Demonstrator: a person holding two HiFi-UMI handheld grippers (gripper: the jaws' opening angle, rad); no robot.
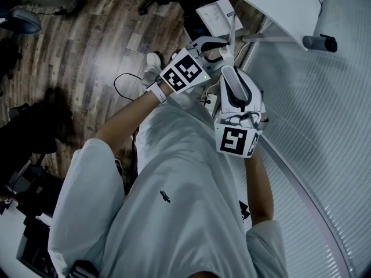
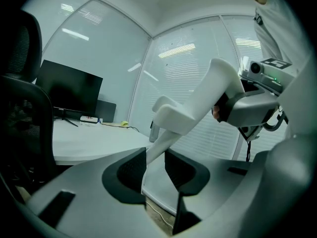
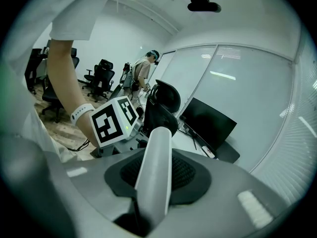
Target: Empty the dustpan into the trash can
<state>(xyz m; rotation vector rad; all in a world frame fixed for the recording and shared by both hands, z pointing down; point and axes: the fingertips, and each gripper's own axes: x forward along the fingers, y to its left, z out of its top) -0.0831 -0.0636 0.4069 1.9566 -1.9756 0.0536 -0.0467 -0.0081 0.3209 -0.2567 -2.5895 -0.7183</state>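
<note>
R hand-held gripper [image 3: 155, 177] clamped on thick end of white handle [image 2: 213, 93]; L hand-held gripper [image 2: 156, 165] clamped on its thin stem, w/ worktop [image 2: 84, 143] behind

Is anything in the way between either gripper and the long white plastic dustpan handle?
Nothing visible stands in the way. The right gripper is already clamped on the long white plastic dustpan handle at its thick end. The left gripper is closed on its thin shaft.
</note>
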